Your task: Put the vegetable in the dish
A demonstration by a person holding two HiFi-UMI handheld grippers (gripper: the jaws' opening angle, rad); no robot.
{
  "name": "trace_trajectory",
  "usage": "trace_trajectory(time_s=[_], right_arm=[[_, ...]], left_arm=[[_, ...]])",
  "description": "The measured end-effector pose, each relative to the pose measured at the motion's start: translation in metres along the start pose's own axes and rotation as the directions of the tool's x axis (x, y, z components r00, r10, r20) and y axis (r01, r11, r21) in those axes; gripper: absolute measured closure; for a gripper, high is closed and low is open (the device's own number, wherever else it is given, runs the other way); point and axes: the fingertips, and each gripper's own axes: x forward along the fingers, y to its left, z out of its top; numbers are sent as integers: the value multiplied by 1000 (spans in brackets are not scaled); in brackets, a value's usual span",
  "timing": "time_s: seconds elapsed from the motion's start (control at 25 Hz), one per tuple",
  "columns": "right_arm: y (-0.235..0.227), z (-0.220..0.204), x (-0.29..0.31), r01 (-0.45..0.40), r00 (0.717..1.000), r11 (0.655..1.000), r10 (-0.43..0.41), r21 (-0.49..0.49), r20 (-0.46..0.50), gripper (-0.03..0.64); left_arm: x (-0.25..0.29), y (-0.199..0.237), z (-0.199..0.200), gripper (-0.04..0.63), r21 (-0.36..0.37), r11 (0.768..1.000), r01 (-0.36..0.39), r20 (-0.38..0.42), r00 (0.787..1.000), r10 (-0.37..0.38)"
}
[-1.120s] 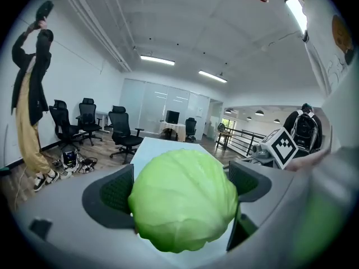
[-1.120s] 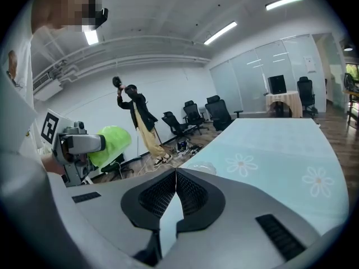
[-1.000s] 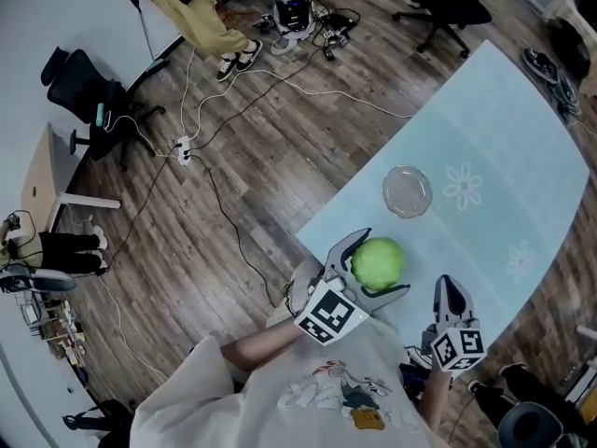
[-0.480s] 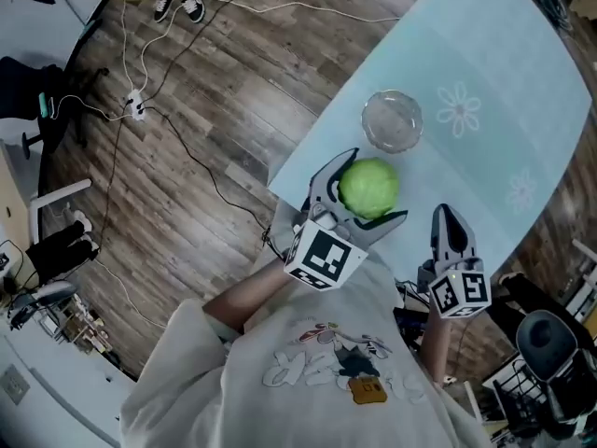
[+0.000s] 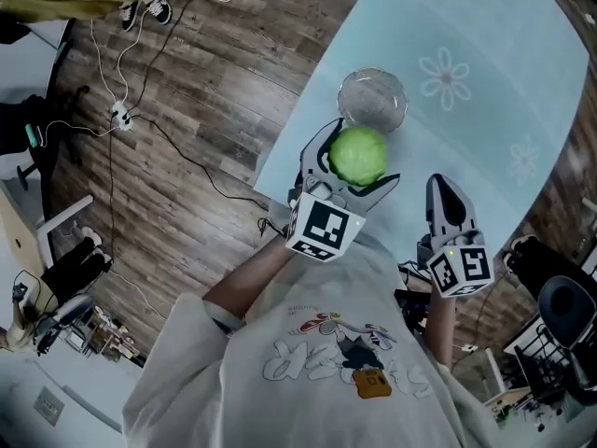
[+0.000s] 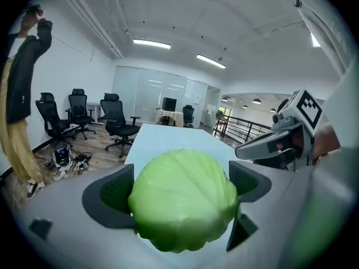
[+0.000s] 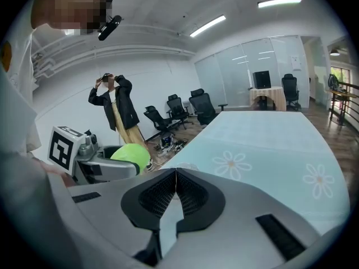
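A round green cabbage (image 5: 358, 155) (image 6: 184, 199) is clamped between the jaws of my left gripper (image 5: 353, 161) (image 6: 180, 194), held above the near corner of the pale blue table (image 5: 485, 91). Just beyond it stands a clear glass dish (image 5: 372, 100) with nothing in it. My right gripper (image 5: 443, 197) (image 7: 170, 180) hangs to the right over the table's near edge, jaws shut with nothing between them. The right gripper view also shows the cabbage (image 7: 132, 157) at its left.
The table (image 7: 269, 144) has white flower prints (image 5: 445, 73). Cables and a power strip (image 5: 119, 113) lie on the wood floor (image 5: 205, 82) to the left. A person in a dark jacket (image 7: 119, 108) and office chairs (image 7: 196, 108) stand beyond the table.
My left gripper has carried the cabbage forward, closer to the glass dish. The right gripper has stayed shut beside it.
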Motion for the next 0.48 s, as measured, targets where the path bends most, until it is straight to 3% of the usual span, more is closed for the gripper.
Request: trace_trajectory(time_s=[0.32,0.48], right_arm=[[-24,-14,7,3,1000,1000,-3,25,-16,595],[-40,-20,13,32,998,999,-33,-14,-56,595]], left_arm=[[52,12,-34,58,-4,999,-38,-46,998,38],[77,23,-45,58,5,998,-55,-68,996,55]])
